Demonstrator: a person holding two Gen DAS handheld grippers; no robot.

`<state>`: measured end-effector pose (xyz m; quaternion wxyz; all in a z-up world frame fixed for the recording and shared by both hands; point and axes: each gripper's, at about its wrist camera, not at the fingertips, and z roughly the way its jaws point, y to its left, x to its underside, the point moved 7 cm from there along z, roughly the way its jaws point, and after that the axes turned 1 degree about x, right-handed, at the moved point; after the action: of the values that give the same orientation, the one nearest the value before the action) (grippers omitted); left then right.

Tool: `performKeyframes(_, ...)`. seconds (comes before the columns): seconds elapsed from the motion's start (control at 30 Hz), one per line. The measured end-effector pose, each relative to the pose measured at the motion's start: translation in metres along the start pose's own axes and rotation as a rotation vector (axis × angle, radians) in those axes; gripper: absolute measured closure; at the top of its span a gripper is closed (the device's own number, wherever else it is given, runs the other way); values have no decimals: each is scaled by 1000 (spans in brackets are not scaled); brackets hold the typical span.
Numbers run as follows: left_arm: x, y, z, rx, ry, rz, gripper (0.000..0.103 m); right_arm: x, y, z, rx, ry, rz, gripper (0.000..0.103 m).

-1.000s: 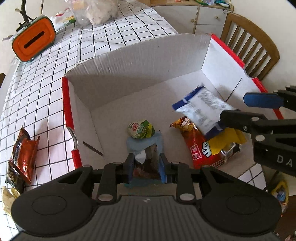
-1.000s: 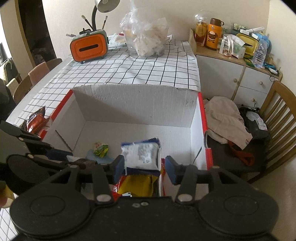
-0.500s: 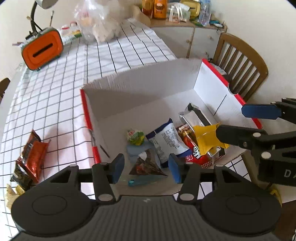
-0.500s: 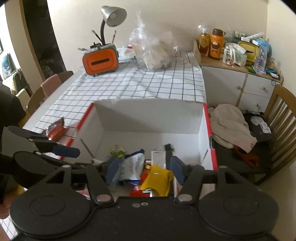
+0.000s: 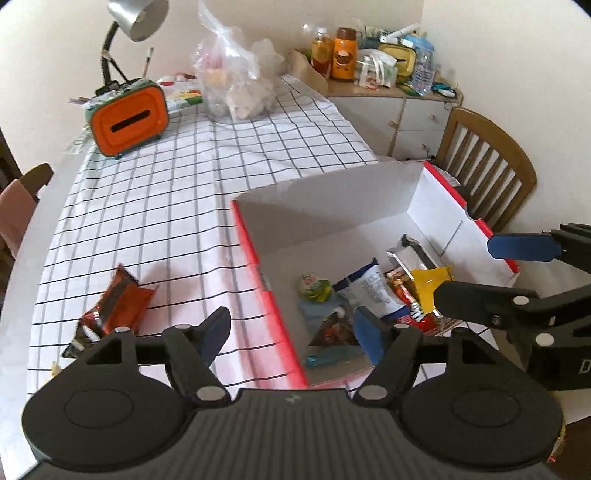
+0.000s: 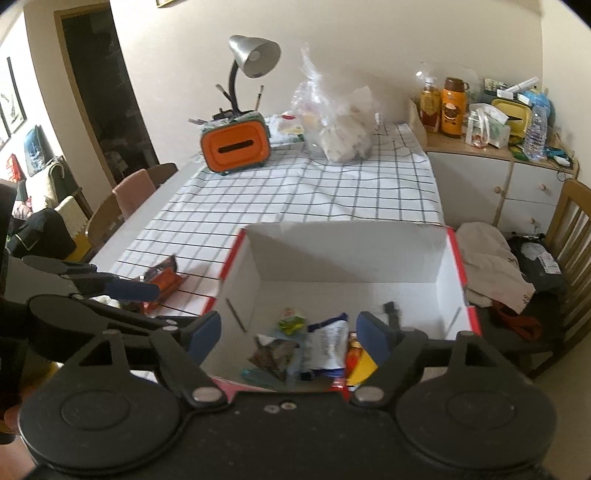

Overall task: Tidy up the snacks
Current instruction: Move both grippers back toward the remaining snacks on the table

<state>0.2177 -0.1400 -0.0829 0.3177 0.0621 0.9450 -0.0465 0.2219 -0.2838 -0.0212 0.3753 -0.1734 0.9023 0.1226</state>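
Raised and drawn back from the box since a second ago; then narrow over the packets, now spread wide. Left gripper [image 5: 291, 328]: jaws opening, nothing between the pads, hanging over the box's red left edge. Right gripper [image 6: 290, 334]: jaws likewise opening, empty, poised above the near end of the box. Triangular dark packet [image 5: 334, 328], formerly between the left fingers, now lying loose on the box floor beside a blue wrapper [image 5: 325, 356]. White-and-blue packet [image 5: 373, 291], formerly between the right fingers, now released, resting against the red packet [image 5: 404, 299] and the yellow packet [image 5: 430, 282]. Small green round snack [image 5: 314, 288] just beyond them, all inside the red-rimmed cardboard box [image 5: 255, 254]. Left of the box, on the checked tablecloth [image 5: 166, 206], a brown-orange packet [image 5: 116, 304] outside it. Farther off: orange tissue holder [image 5: 129, 118], desk lamp [image 5: 138, 14], clear plastic bag [image 5: 236, 85]. Beyond the table, a cluttered sideboard [image 6: 487, 166] and wooden chair [image 5: 484, 162].
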Motion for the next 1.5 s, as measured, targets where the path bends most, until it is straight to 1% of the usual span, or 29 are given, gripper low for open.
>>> performKeyframes(0.1,5,15,-10,-15,-22,-6,23,-1,14,0,-18,-9,-3,18)
performKeyframes(0.23,13,34,-23,-35,-48,-9,23,1,34,3,-44,-12,-6,14)
performKeyframes(0.33,19,51,-30,-49,-68,-19,19,1,50,6,-65,-14,-23,10)
performKeyframes(0.53,36,91,-39,-81,-60,-50,19,4,86,17,-118,-9,-52,9)
performKeyframes(0.6,42,106,-41,-91,-55,-61,19,6,97,21,-127,-7,-58,6)
performKeyframes(0.7,51,129,-43,-127,-54,-73,18,9,113,29,-136,-4,-68,3)
performKeyframes(0.8,59,152,-41,-140,-33,-109,18,14,130,39,-142,9,-83,2)
performKeyframes(0.93,70,183,-33,-176,4,-151,18,21,153,57,-133,32,-117,1)
performKeyframes(1.07,82,217,-23,-214,46,-199,18,31,182,78,-126,52,-184,1)
performKeyframes(1.17,89,240,-14,-239,81,-237,18,38,200,96,-142,84,-188,1)
performKeyframes(1.4,105,281,8,-271,167,-342,18,51,229,131,-159,151,-189,1)
performKeyframes(1.5,107,290,17,-274,197,-382,18,56,238,145,-154,179,-208,2)
